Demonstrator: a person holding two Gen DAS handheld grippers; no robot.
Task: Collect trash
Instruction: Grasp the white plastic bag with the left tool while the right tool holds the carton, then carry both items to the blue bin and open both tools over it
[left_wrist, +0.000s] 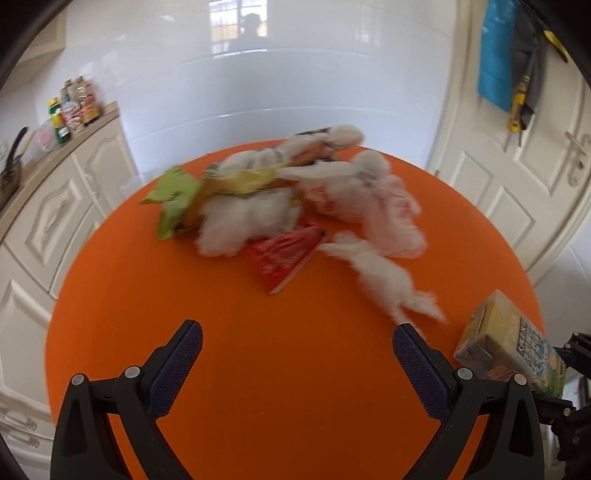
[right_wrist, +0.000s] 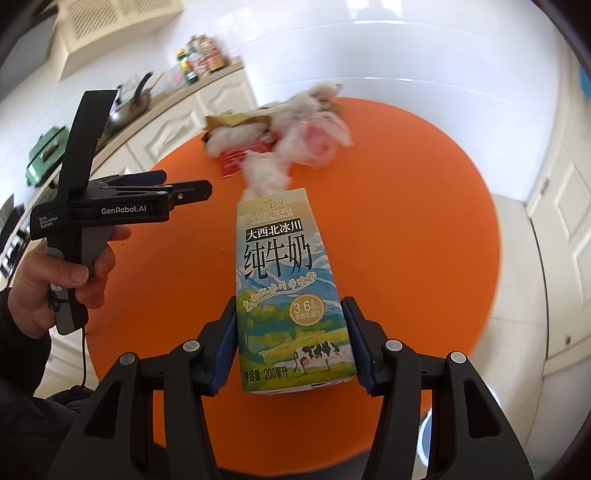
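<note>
My right gripper (right_wrist: 290, 345) is shut on a milk carton (right_wrist: 286, 288), its blue pads pressing both sides, and holds it above the round orange table (right_wrist: 424, 221). The same milk carton (left_wrist: 511, 350) shows at the lower right of the left wrist view. My left gripper (left_wrist: 297, 345) stands open over bare table with nothing between its fingers. In the right wrist view the left gripper (right_wrist: 186, 188) is at the left, held by a person's hand (right_wrist: 77, 273). A trash pile (left_wrist: 295, 199) of white tissues, a red wrapper (left_wrist: 284, 256), a green packet (left_wrist: 171, 199) and a pink plastic bag (left_wrist: 395, 218) lies at the table's far side.
Cream cabinets (left_wrist: 55, 221) run along the left, with bottles (left_wrist: 72, 109) and a pan (right_wrist: 131, 103) on the counter. A white door (left_wrist: 517, 166) with hanging tools stands on the right. A white tiled wall (left_wrist: 295, 92) is behind the table.
</note>
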